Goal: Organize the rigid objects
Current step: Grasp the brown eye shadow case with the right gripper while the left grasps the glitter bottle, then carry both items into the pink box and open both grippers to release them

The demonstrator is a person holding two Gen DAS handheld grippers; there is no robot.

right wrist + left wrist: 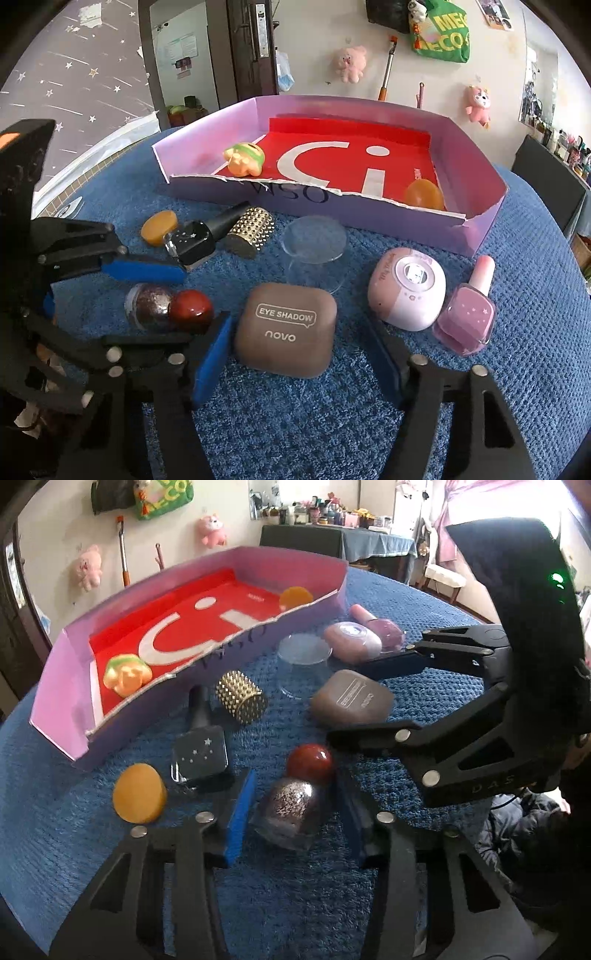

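My left gripper [295, 816] is open, its blue pads either side of a glittery bottle with a red ball cap [291, 808], which lies on the blue cloth. It also shows in the right wrist view [162, 304]. My right gripper [299, 354] is open around a brown eye shadow case [286, 328], seen too in the left wrist view [351, 698]. A purple box with a red floor [476, 229] holds a yellow-green toy [245, 158] and an orange disc [423, 195].
On the cloth lie an orange disc [139, 793], a black starred bottle [201, 753], a gold studded cylinder [242, 697], a clear lid [314, 245], a pink round device [406, 288] and a pink polish bottle [467, 314]. Plush toys hang on the wall.
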